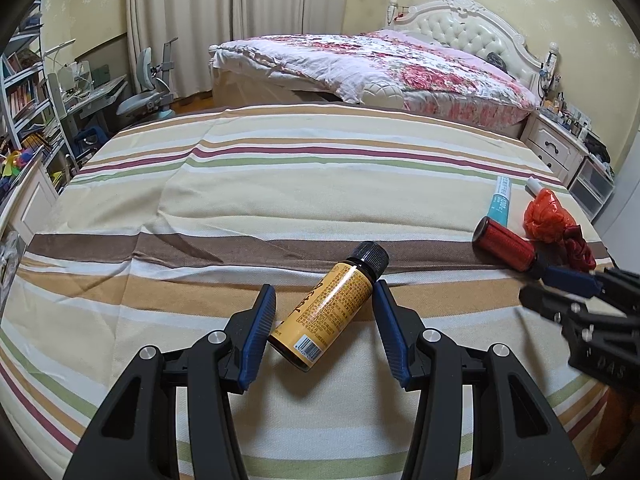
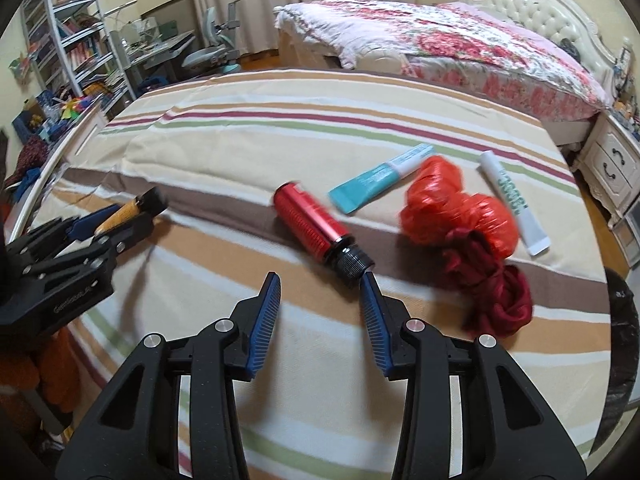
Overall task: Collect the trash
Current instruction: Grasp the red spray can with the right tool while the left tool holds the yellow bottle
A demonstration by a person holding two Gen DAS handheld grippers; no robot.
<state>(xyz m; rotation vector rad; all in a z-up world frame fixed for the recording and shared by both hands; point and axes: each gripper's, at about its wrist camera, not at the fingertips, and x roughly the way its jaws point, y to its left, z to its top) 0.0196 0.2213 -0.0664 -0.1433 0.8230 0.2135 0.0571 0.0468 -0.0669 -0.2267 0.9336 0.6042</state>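
A: Where's the yellow bottle from the left gripper?

B: Lying on the striped cloth between its spread, empty fingers, cap toward one o'clock, not yet squeezed.

A: And the right gripper?

B: Also open and empty; the red bottle lies just ahead, cap at its right fingertip, body toward eleven.

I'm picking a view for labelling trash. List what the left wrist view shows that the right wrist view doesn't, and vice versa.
Left wrist only: the yellow-labelled bottle's full body between the open left claw. Right wrist only: the whole white tube with green print and the dark red cloth. Both: the red black-capped bottle, teal tube, orange plastic bag, striped sheet and the open right claw.
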